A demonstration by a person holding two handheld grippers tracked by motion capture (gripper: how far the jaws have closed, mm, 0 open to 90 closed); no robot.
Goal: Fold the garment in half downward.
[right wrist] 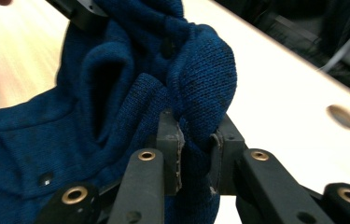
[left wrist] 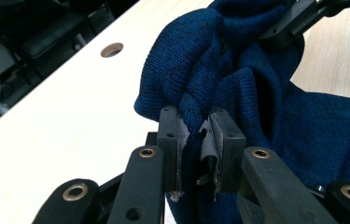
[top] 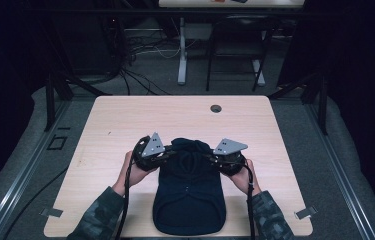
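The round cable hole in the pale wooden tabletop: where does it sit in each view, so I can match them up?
High view: the round cable hole lies near the far edge, beyond the dark blue knitted garment.
Left gripper view: upper left, left of the lifted knit.
Right gripper view: right side, right of the knit.
Shared landmark: the bunched blue fold that both grippers pinch.

Light wooden table (top: 125, 120) bearing one garment
A dark blue knitted garment (top: 189, 200) is lying on its near middle; a round cable hole (top: 216, 108) is sitting near the far edge
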